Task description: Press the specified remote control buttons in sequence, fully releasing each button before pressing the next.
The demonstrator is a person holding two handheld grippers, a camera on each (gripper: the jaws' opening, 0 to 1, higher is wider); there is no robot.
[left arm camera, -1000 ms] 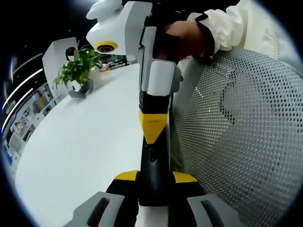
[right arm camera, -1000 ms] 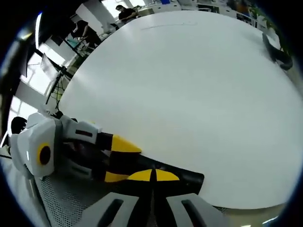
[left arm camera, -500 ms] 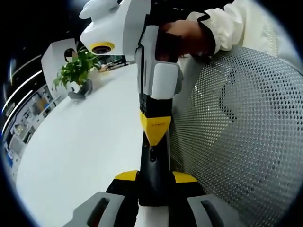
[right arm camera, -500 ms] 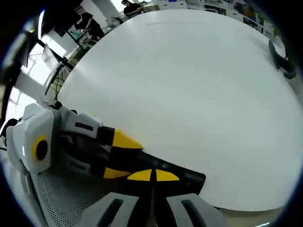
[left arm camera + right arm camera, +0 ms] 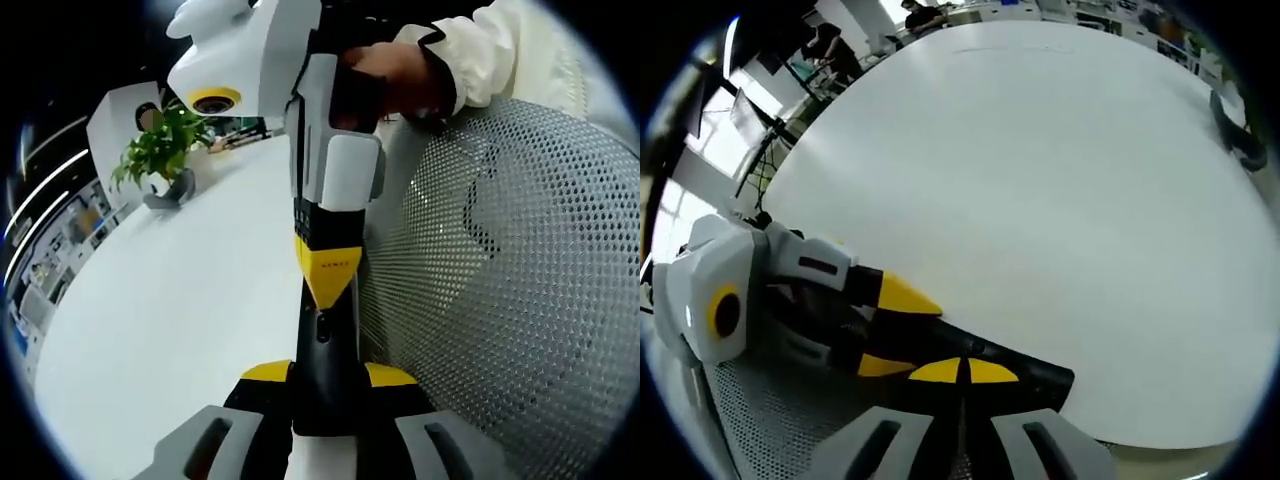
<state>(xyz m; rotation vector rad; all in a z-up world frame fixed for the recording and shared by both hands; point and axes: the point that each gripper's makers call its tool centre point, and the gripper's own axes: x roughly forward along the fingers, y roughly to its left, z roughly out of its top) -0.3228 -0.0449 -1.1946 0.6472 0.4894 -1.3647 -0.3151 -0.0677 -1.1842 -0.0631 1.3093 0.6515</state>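
- The remote control, a slim black bar, lay at the near edge of the white tabletop, just beside a perforated metal mesh surface.
- In the left gripper view its long axis ran straight away from the camera, one end between the left gripper's jaws and the far end pointing toward the right gripper.
- The left gripper's yellow-tipped jaws were drawn in on either side of the remote control's near end, gripping it.
- The right gripper came down from beyond the remote control, its yellow tip resting on the top face; a hand in a pale sleeve held it.
- In the right gripper view the right gripper's jaws stood fully together, tips meeting over the remote control, nothing held between them.
- There the remote control ran crosswise, one end held by the left gripper and the other pointing away along the tabletop edge.
- A potted plant stood at the tabletop's far side, well apart from the remote control.
- Beyond the tabletop were windows and people at desks.
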